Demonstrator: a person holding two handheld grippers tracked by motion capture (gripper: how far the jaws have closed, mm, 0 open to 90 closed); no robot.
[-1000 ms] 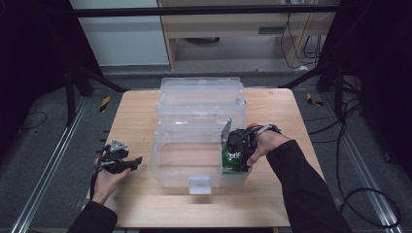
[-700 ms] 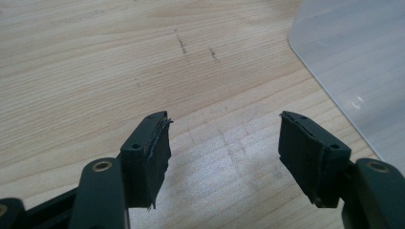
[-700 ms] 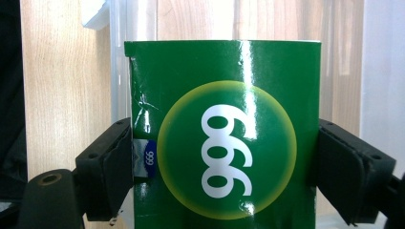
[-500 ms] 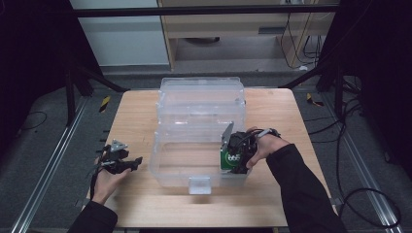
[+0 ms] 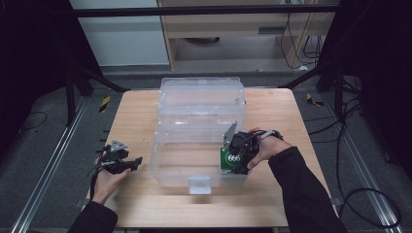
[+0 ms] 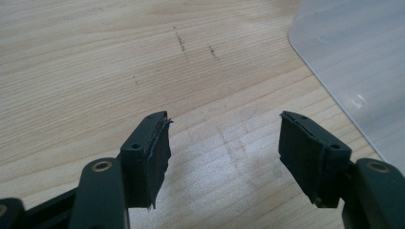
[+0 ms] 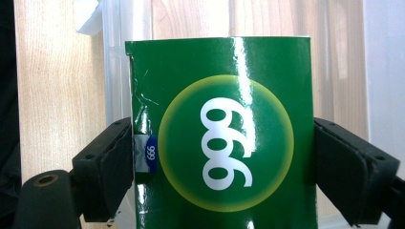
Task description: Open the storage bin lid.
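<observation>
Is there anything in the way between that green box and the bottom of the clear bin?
Nothing visible. The right gripper holds the green box over the clear bin, whose floor beneath looks bare, showing wood through it.

**Green box sitting at the bin's near right corner**

A glossy green box [image 7: 219, 138] is showing a yellow-ringed circle with white "999" digits, which are reading as "666" in the high view. It is standing at the near right corner of a clear plastic bin [image 5: 194, 141], pinched on both sides by the right hand-held gripper [image 7: 222, 167]. One edge is looking slightly creased and torn. The bin is resting open on the wooden desk [image 5: 136, 111].
</observation>
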